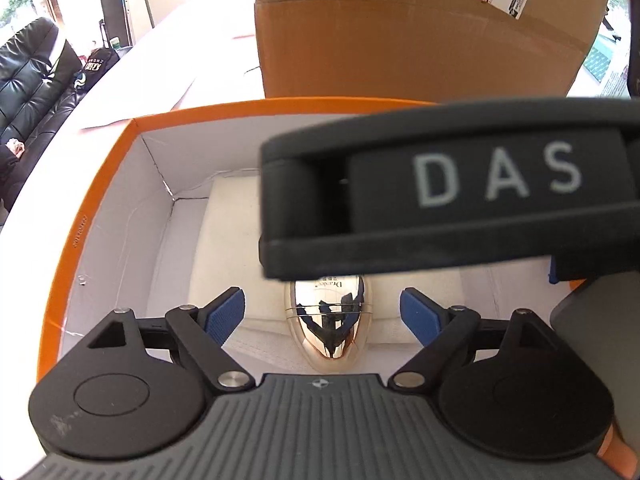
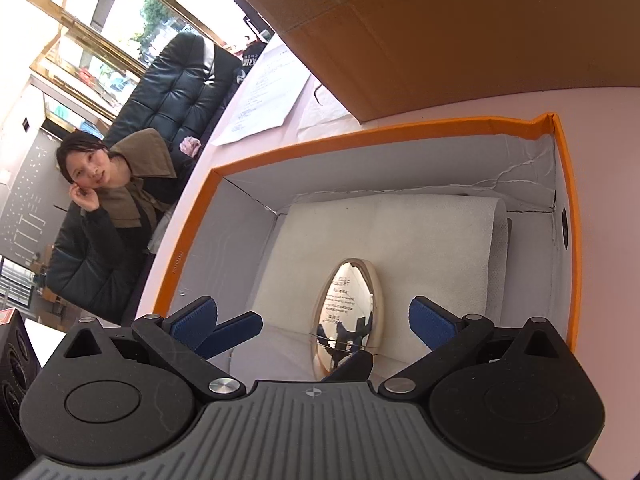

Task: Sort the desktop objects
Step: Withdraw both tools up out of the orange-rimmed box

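bright daylight through tall gold-framed windows [image 2: 92, 36], greenery outside; black tufted leather sofa [image 2: 172, 92] beside the pale table [image 2: 600, 152]; seated there, a person [image 2: 116, 216] in a brown coat, hand to cheek; large brown cardboard box [image 1: 420, 40] standing on the table; white papers [image 2: 268, 96] lying near the table edge; dark bag [image 1: 98, 65] past the sofa.

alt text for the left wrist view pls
Open left gripper hovers over a shiny gold egg-shaped case lying on a white pad inside an orange box. The right gripper's black body crosses above; a cardboard box stands behind.
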`<state>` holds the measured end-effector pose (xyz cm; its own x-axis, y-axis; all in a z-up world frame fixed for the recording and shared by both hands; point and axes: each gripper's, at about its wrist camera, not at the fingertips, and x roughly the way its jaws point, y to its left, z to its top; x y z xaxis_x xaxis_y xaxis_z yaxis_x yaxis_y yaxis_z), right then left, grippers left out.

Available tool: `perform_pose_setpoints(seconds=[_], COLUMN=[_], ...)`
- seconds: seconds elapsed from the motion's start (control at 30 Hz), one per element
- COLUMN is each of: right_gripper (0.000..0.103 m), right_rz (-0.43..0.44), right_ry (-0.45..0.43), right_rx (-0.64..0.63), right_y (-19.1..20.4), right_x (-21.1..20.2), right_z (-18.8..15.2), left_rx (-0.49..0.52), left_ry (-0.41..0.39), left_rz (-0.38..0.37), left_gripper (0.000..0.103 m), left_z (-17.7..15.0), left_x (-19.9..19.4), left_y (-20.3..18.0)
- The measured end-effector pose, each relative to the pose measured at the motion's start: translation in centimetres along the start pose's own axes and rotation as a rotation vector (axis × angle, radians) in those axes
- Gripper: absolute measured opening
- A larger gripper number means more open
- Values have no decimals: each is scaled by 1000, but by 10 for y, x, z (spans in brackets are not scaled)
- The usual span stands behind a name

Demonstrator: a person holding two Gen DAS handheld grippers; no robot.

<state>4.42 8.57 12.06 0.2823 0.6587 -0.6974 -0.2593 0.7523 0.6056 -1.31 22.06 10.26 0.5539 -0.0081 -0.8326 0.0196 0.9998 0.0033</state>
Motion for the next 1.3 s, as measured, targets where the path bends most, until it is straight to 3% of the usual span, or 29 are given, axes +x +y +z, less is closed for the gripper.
perform_pose_setpoints(seconds=[0.13,0.27,0.4,0.47,0.57,0.63,0.77,0.87,0.9,0.93,1.03,1.1,1.2,1.3], right_gripper=[103,103,103,103,103,103,98,84,74,69,34,23,17,16], right_rz=[59,114,12,-85,-249,-298,-347,-367,-369,-370,-368,-344,-387,-446], right_ry=[-57,-161,-334,-422,-484,-421,-282,-235,-225,-216,-205,-212,-237,-254], right_rx=[-26,-81,-163,-228,-297,-250,-97,-113,-123,-133,-136,-114,-99,-116], right_y=[13,28,34,35,21,-2,-46,-57,-57,-57,-56,-56,-52,-52], right_x=[-27,-65,-98,-110,-107,-97,-65,-51,-49,-47,-44,-47,-53,-59], right_z=[-6,-12,-22,-27,-28,-22,-10,-12,-14,-16,-23,-28,-34,-37], left_rx=[-9,-56,-129,-157,-181,-197,-195,-189,-189,-189,-182,-171,-153,-167], left_ry=[-86,-233,-353,-389,-351,-276,-210,-183,-179,-171,-121,-107,-95,-89], left_rz=[13,24,79,150,230,218,213,198,193,193,199,203,210,193], left_gripper=[85,85,103,103,103,103,103,103,102,95,75,38,14,10], left_z=[-2,-6,-10,-11,-7,-10,-20,-22,-23,-23,-20,-21,-23,-26], left_x=[-30,-70,-85,-83,-61,-44,-22,-11,-10,-8,-1,1,2,1], left_y=[2,16,49,73,106,124,135,137,135,133,126,119,109,97])
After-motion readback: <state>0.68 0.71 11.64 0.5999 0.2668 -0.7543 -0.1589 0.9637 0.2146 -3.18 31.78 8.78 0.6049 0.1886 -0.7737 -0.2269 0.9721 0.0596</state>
